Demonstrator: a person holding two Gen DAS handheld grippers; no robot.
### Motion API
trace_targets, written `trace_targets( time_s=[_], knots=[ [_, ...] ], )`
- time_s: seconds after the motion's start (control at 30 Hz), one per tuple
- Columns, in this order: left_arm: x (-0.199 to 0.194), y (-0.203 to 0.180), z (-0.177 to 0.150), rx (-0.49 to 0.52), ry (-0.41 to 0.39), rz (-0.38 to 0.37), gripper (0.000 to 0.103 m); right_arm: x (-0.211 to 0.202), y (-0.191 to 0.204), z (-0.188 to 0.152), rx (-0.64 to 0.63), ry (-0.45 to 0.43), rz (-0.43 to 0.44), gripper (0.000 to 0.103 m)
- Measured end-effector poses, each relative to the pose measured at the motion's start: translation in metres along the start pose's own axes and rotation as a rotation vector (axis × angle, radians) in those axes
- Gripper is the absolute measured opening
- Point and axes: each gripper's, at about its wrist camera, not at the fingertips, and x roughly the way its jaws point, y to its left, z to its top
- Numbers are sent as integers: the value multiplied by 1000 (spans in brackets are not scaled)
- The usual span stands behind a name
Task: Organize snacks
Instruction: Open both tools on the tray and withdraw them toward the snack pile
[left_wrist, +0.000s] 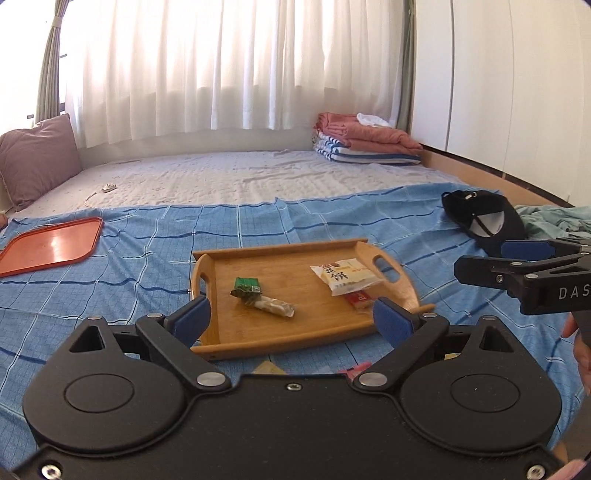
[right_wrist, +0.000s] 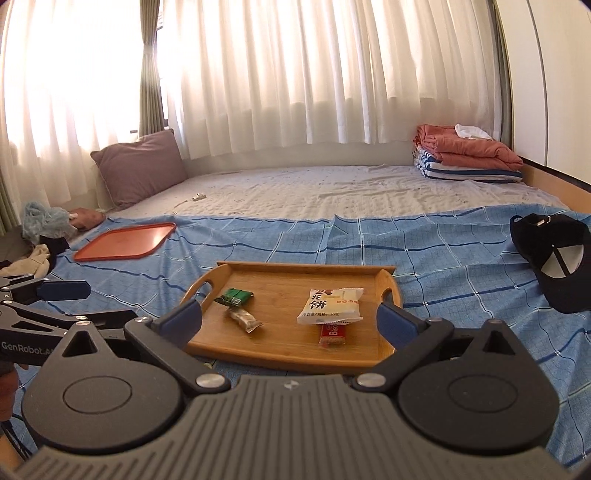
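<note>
At the far left of the left wrist view we see the red tray (left_wrist: 51, 246), bare, lying on the blue checked sheet (left_wrist: 147, 273), well apart from everything else. If that tray is meant to take some of the snacks, we risk a long carry over soft, rippled bedding, where a slack grip would drop a packet into the folds.

Toward the centre sits the wooden tray (left_wrist: 255, 336), and on it the green packet (left_wrist: 246, 285) touching the pale wrapped bar (left_wrist: 275, 307) at one end. Our left gripper (left_wrist: 291, 319) hangs in front of the tray's near rim, jaws spread wide and holding nothing. Closing on one of that touching pair could drag or pinch the other along with it.

Right of centre the white cake packet (left_wrist: 345, 279) overlaps the red biscuit bar (left_wrist: 358, 300); reaching for the bar first would tip or shove the packet, and its puffy film may slide out from between the pads.

At lower centre, scraps of wrapper peek out under the gripper body; we cannot tell what they are.

At the right edge our right gripper (right_wrist: 290, 319) is likewise wide and empty. Both grippers face the same tray, so they could collide. The black cap (left_wrist: 480, 221) lies beyond, clear of the tray.
</note>
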Motion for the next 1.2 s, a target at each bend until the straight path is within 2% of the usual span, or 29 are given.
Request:
trace_targets(
  time_s=[0.2,0.37,0.6,0.83,1.0,1.13,1.2],
  knots=[
    [-36,-6,-21,-2,-9,0,96,-31,-3,-16,11,-27,-3,103],
    [-61,-7,-46,-30,-26,17,97,-48,-8,-40,23,-39,-45,103],
    [-76,-7,-77,-31,-3,41,97,-50,-20,-83,30,11,-106,103],
    [-101,1,-75,-98,-34,24,97,-46,-26,-111,19,63,-136,103],
    [-116,-3,-64,-93,-72,14,98,-48,-28,-117,31,59,-137,103],
    [-115,-8,-71,-98,-58,12,99,-50,-27,-122,19,54,-145,103],
    [-108,-11,-79,-88,-46,36,99,-49,-27,-127,8,54,-157,103]
  ],
)
